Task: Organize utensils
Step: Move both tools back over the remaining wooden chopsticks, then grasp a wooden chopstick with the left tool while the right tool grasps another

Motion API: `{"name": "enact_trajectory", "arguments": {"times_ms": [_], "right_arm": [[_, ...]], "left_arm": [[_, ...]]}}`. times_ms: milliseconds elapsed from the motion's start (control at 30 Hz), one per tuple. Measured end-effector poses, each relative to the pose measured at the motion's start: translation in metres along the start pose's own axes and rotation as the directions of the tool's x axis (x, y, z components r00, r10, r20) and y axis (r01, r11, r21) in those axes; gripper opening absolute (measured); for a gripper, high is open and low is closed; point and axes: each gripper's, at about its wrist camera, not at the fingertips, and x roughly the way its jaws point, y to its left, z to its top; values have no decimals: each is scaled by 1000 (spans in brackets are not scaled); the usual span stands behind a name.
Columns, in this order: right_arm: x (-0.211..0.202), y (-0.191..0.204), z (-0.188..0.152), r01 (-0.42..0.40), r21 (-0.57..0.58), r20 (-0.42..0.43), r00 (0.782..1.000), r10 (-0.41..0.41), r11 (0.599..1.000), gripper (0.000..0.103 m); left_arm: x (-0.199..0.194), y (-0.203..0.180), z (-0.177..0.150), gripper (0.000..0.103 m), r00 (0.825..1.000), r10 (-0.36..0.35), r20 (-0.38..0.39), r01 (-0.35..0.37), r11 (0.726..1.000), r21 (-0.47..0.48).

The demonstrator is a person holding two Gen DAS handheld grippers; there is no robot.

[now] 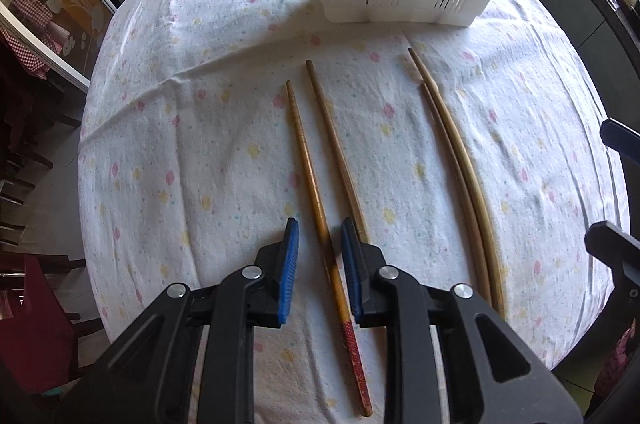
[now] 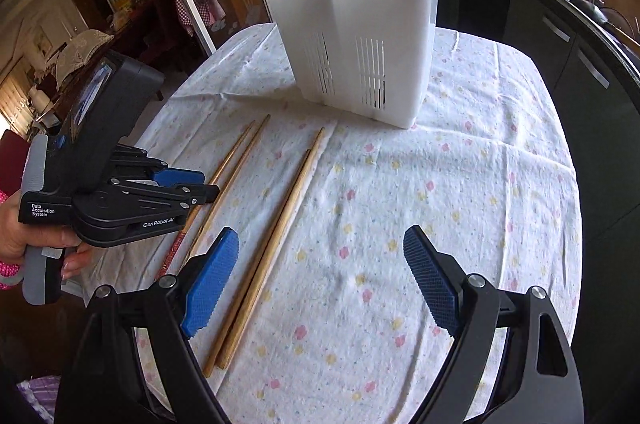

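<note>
Four chopsticks lie on the table [image 1: 168,128], which is covered by a flowered cloth. A darker pair sits on the left: one chopstick with a red patterned end [image 1: 320,208] and a plain brown one [image 1: 336,144] just beside it. A pale pair [image 1: 460,160] lies to their right, its two sticks touching along most of their length.

A white slotted holder [image 2: 360,36] stands upright beyond the chopsticks' far tips, well apart from them. Two wooden handles rise from it; what they belong to cannot be told.

The left claw [image 1: 320,256] points steeply down over the red-ended chopstick, which passes between its blue pads. The jaws stand narrowly apart with a gap on each side; nothing is pinched.

The right claw [image 2: 320,276] is spread wide and empty. The pale pair lies just inside its left pad [image 2: 212,284]; contact with the cloth cannot be told.

Judgement: the task is at an early stage. Some items are already in the holder, but all four chopsticks remain to be lifted and placed there.
</note>
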Motion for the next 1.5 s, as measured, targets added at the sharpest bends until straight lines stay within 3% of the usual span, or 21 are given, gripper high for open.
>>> {"name": "enact_trajectory", "arguments": {"times_ms": [67,133,233,433,800,1300,1500], "right_arm": [[8,5,1,-4,-5,-18,1000,4,1000,82],[16,9,3,-22,-4,-34,999,22,1000,65],[29,17,7,-63,0,-73,995,63,998,55],[53,26,17,-26,-7,-129,991,25,1000,46],[82,23,22,50,-7,-202,978,-50,999,41],[92,32,30,139,-57,-200,969,-147,989,29],[95,43,30,158,-88,-195,966,-172,984,18]], "left_arm": [[-1,3,-2,22,1000,1,-6,-1,1000,-8],[-1,11,-4,22,1000,4,-10,-4,1000,-17],[-1,26,-6,22,1000,10,-13,-11,999,-44],[-2,46,-16,22,1000,14,-9,-15,998,-66],[-2,49,-23,20,1000,-12,11,12,997,-72],[0,54,-22,21,999,-35,11,35,998,-61],[0,62,-24,21,999,-50,-6,49,995,-89]]}}
